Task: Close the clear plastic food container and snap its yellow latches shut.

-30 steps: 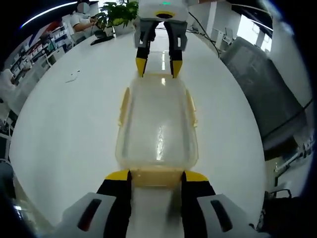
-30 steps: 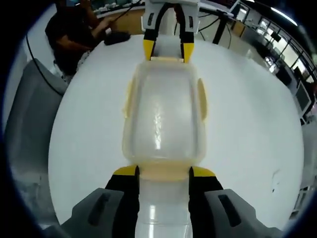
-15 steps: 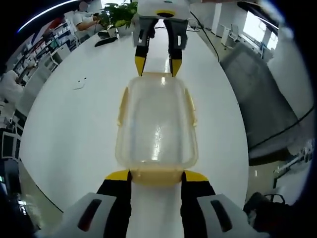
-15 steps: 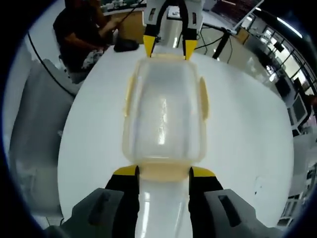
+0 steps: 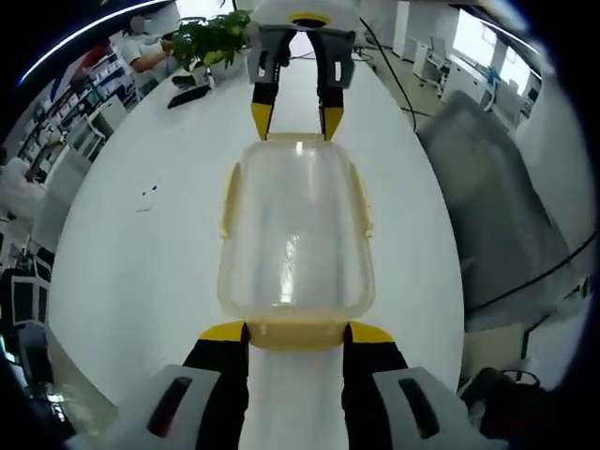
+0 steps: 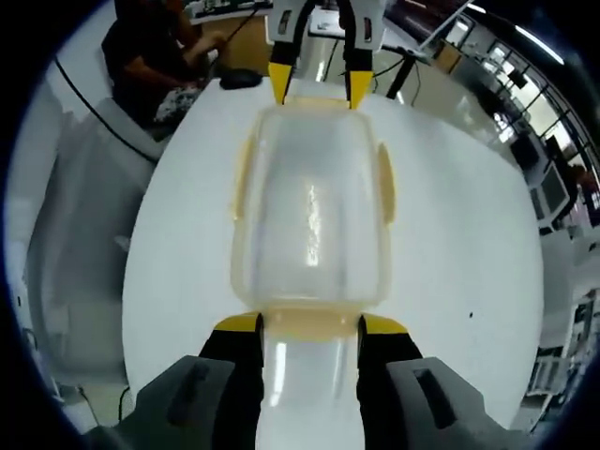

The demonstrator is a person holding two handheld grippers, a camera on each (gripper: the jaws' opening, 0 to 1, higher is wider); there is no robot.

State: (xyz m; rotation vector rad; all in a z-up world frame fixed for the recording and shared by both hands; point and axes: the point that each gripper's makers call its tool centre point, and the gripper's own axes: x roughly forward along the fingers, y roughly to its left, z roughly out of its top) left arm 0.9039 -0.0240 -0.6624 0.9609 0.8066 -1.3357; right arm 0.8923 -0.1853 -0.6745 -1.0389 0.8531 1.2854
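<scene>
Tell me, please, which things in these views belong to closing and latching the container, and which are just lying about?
Job:
clear container, lid on
yellow latches, at both ends and both long sides
left gripper at one end latch
right gripper at the opposite end latch

Lying about:
potted plant
dark object on the white table
grey chair

clear container (image 5: 295,230) — lid on, yellow latches (image 5: 227,199)
</scene>
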